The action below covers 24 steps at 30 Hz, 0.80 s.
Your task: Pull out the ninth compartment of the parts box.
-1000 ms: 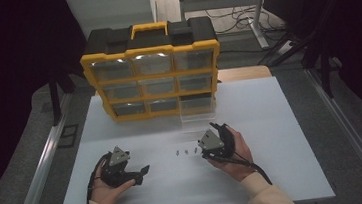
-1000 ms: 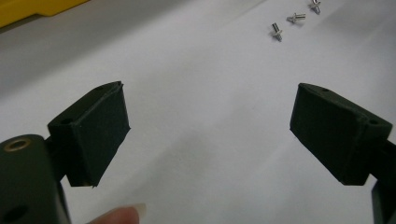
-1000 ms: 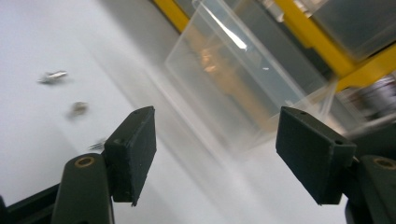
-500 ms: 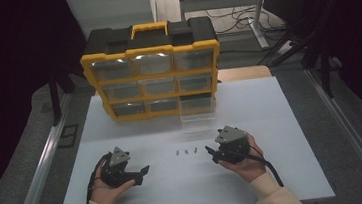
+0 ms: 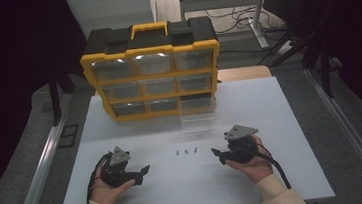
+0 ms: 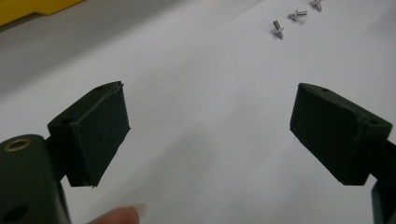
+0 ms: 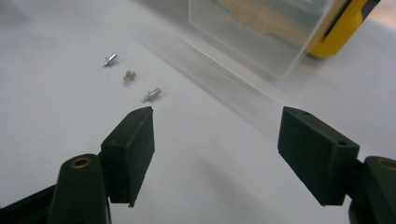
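Currently the right gripper (image 5: pixel 216 154) sits low over the table (image 5: pixel 289 101) at the right of the high view, cradled in the person's right hand (image 5: pixel 253 165), jaws pointing toward the middle of the table. Its jaws stand spread wide with bare tabletop between them; nothing is pinched. In the right gripper view, three small screws (image 7: pixel 128 76) lie in a short loose row just ahead of and to the left of the left-hand jaw, apart from it.

Left gripper (image 5: pixel 144 171) rests in the left hand (image 5: pixel 108 189) at the lower left of the high view, jaws aimed toward the centre. Jaws likewise spread wide, nothing between them. Left gripper view: the same screws sit well ahead, near the top right of the frame, and a fingertip (image 6: pixel 122 215) shows at the bottom edge.

Screws, from the high view: on the white tabletop between the two grippers, closer to the right one, touching neither.

Beyond the screws: a clear plastic drawer (image 5: pixel 197 106) stands on the table in front of the lower right corner of a yellow-and-black organizer case (image 5: pixel 152 69). Whether it is fully out of its slot, cannot tell. The case stands upright at the far part of the table, with a grid of clear-fronted compartments facing the person and a yellow handle on top.
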Motion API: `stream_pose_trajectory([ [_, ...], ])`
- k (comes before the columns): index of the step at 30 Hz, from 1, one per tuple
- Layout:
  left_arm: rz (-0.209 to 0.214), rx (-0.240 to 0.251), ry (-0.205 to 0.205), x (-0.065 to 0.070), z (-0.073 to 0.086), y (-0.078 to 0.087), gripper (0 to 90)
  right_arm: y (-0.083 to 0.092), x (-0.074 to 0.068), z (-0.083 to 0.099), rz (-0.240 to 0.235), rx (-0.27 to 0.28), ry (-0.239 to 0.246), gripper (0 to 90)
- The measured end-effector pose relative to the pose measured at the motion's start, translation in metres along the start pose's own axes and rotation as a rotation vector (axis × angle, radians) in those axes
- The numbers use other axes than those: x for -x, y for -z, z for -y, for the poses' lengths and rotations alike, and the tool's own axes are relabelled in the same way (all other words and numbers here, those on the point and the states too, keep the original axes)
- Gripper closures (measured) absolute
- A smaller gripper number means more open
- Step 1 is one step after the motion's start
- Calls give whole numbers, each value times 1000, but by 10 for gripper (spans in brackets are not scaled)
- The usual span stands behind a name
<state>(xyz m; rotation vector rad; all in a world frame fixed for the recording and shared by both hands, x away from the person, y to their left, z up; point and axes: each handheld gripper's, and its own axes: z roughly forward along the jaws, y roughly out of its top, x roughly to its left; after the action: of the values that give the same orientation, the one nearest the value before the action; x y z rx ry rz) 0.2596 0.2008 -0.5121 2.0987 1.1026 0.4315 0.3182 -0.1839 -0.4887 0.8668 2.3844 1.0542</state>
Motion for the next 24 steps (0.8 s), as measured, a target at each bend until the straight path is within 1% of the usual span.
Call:
stream_pose_trajectory([
  [2,0,-1,0,0,0,0,119,1,2,4,-10,-9,-16,277],
  [4,1,1,0,-1,-1,-1,119,2,3,7,-11,-23,-22,271],
  [9,5,-1,3,-1,0,-1,119,7,7,13,-16,-33,-38,260],
  [12,9,-2,1,0,-1,-2,119,11,11,16,-14,-32,-46,256],
  [19,13,-4,-1,0,-1,-2,119,19,19,22,-7,-28,-82,247],
  [24,13,-7,-2,-1,0,-2,119,26,25,26,5,-25,-90,242],
])
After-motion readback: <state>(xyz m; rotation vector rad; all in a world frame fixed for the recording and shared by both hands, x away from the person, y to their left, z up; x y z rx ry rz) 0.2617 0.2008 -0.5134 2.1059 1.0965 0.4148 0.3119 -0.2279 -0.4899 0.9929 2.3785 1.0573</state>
